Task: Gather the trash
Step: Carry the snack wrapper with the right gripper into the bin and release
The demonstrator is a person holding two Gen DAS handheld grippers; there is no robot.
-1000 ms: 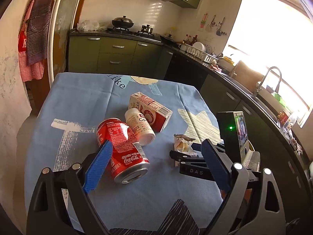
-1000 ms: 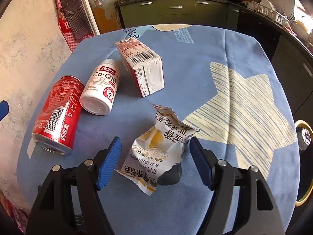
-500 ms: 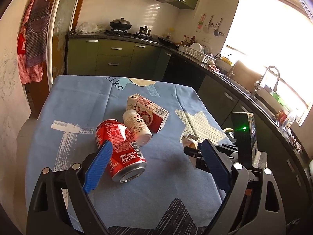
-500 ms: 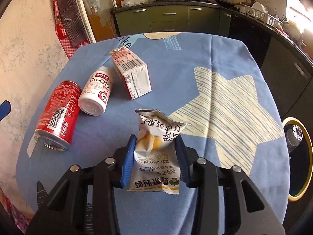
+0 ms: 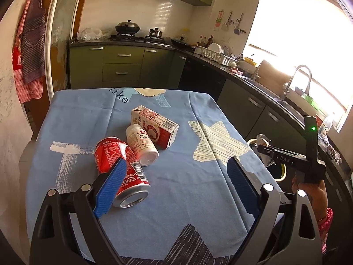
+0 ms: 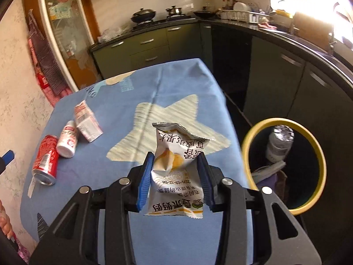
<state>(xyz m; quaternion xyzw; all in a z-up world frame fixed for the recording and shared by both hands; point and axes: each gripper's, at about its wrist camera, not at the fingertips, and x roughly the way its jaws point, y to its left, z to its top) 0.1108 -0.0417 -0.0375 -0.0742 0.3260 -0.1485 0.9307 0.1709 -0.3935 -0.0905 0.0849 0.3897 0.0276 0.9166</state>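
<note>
I have the snack wrapper (image 6: pixel 176 165) pinched between the blue pads of my right claw (image 6: pixel 175 176), lifted clear of the bench (image 6: pixel 88 176) near its right edge, with the yellow-rimmed bin (image 6: pixel 284 167) just beyond and below. That claw closed down within the last second and has since held steady on the wrapper. My left claw (image 5: pixel 176 185) stands wide with nothing between its pads, hovering over the near end of the bench just beside the cola can (image 5: pixel 121 167). My worry is the grip: the wrapper is thin, crinkled foil held only across its middle, so a quick swing could let it slide out or flutter down short of the bin, onto the bench edge or the floor. Letting go too early would do the same, since I judge the wrapper is not yet over the opening. The bin already holds a bottle (image 6: pixel 279 143) and some crumpled stuff, but there looks to be room. Left on the bench are the can, a white pill bottle (image 5: pixel 142 145) lying against it, and a red and white carton (image 5: pixel 154 127) touching the bottle; all three are well apart from my path. Nothing stands between wrapper and bin except the bench corner itself.
</note>
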